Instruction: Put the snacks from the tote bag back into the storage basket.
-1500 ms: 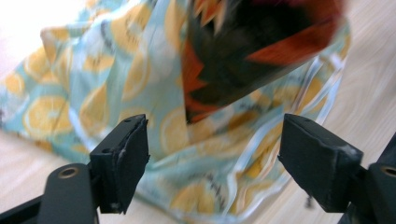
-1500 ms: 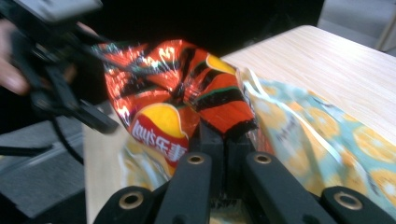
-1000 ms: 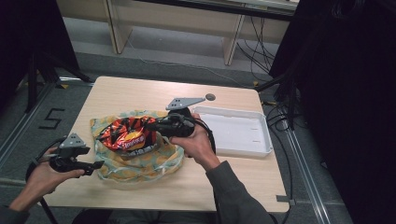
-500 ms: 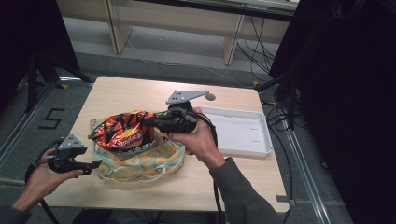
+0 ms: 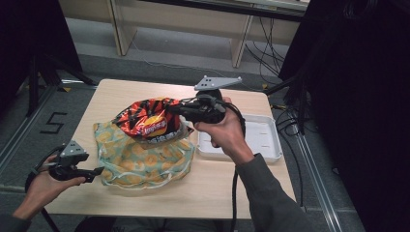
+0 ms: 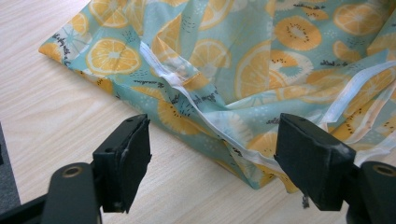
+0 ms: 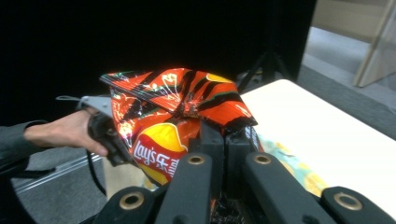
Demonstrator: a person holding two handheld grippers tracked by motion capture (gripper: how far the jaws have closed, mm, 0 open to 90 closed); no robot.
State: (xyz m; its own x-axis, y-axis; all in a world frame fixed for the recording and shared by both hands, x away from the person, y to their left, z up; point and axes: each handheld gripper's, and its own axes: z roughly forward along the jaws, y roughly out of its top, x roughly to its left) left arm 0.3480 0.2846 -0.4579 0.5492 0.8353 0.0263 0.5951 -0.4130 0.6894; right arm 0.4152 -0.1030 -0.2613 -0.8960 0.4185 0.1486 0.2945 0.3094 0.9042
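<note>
Chip bag (image 5: pixel 151 122), red and orange with black stripes and a Lay's mark, hangs above the middle of the wooden table (image 5: pixel 241 188), lifted clear of the citrus-print pouch (image 5: pixel 145 162) that lies flat under it. To its right a white tray (image 5: pixel 261 140) sits near the table's right edge, and bare wood runs along the near edge and the far left corner. The right gripper (image 5: pixel 181 110) has its jaws pressed together on the bag's crimped upper edge, and in the right gripper view the foil (image 7: pixel 177 100) bunches just above the closed jaws. The left gripper (image 5: pixel 94 171) rests at the table's near left edge with its jaws spread wide; in the left gripper view they frame the pouch's white zip edge (image 6: pixel 215 126) without touching it. The bag looks puffed and crinkled, its top folded over.
</note>
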